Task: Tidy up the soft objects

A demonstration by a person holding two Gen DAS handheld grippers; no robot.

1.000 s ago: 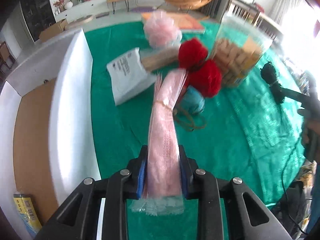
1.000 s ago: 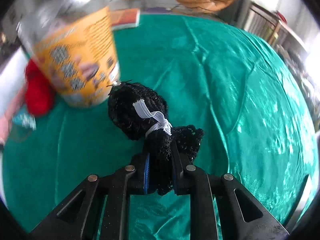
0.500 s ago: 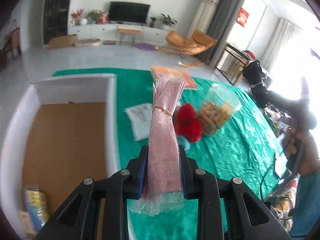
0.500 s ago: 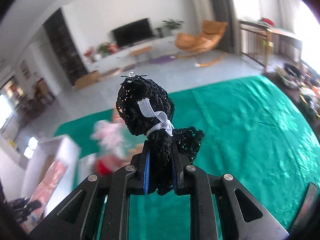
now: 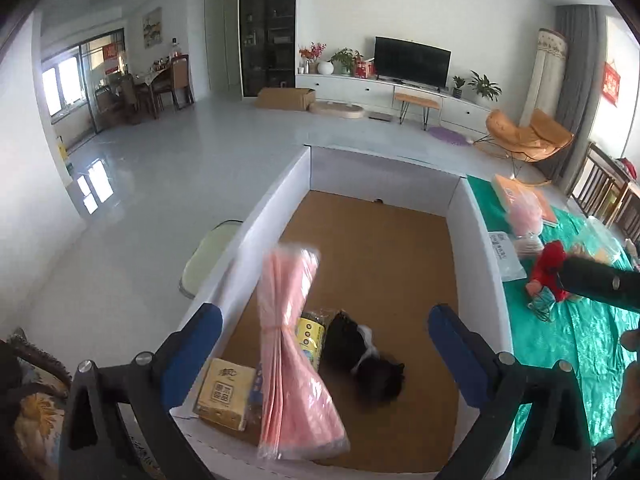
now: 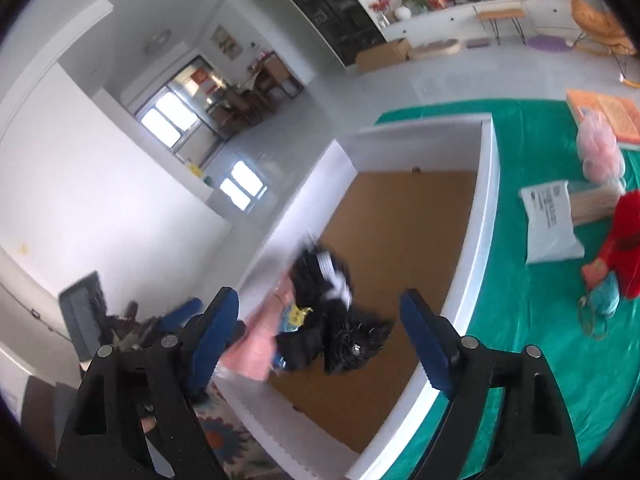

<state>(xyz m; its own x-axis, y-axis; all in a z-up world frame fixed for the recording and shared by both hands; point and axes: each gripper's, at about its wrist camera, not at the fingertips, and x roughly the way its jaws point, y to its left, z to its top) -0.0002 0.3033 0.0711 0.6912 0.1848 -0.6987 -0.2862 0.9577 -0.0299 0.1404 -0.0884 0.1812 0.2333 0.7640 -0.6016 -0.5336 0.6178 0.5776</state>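
White box (image 5: 476, 232) walls ring open floor (mid-box).

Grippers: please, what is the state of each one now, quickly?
Left gripper: jaws just opened, pink bag bundle released over the box.
Right gripper: jaws just opened, black mesh bundle released.

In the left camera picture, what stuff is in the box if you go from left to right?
Tissue pack → pink bundle → black mesh thing, all inside the box.
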